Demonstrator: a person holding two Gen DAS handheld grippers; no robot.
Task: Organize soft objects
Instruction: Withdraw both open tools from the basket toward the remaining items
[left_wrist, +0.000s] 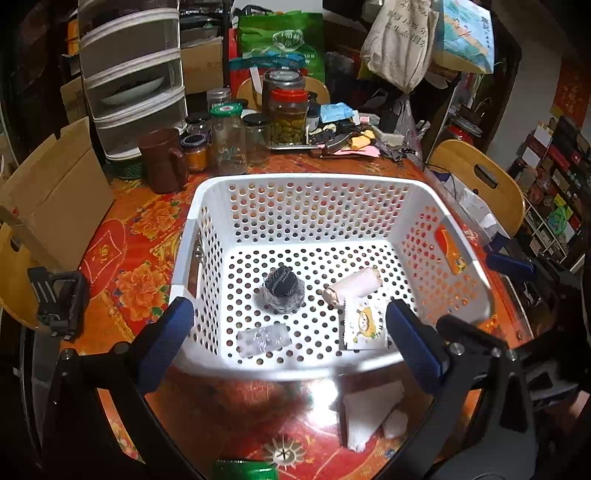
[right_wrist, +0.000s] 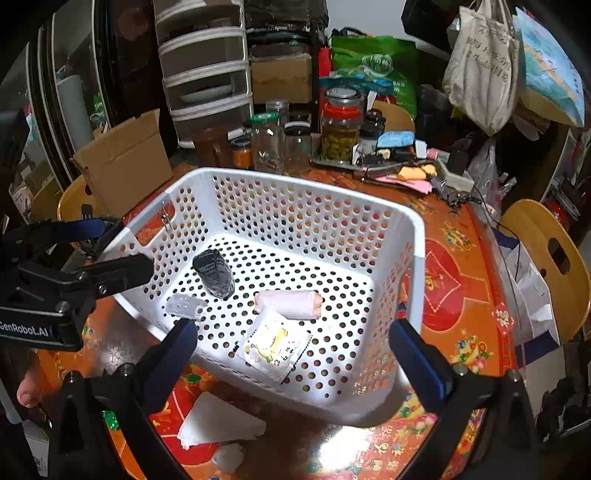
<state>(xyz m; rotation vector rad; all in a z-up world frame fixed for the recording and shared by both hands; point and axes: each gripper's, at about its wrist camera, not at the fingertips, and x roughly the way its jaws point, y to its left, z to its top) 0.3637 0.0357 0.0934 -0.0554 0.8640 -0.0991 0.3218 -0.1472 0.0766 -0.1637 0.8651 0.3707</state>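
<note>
Four soft items already lie in the white perforated plastic basket (left_wrist: 314, 184): a dark rolled sock (left_wrist: 282, 286), a pink rolled cloth (left_wrist: 352, 286), a clear packet (left_wrist: 262, 339) and a cartoon-printed sachet (left_wrist: 364, 325). A folded white tissue (right_wrist: 221, 421) remains on the floral worktop (left_wrist: 122, 266), just below the right gripper (right_wrist: 291, 354), probably the nearer one; its long axis runs roughly left-right. Both the right and the left gripper (left_wrist: 290, 338) stand wide and empty. The left one reads "GenRobot.AI".

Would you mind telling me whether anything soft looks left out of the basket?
Yes: a folded white cloth and a small white wad lie on the tabletop in front of the white basket, while the other soft items sit inside it.
</note>
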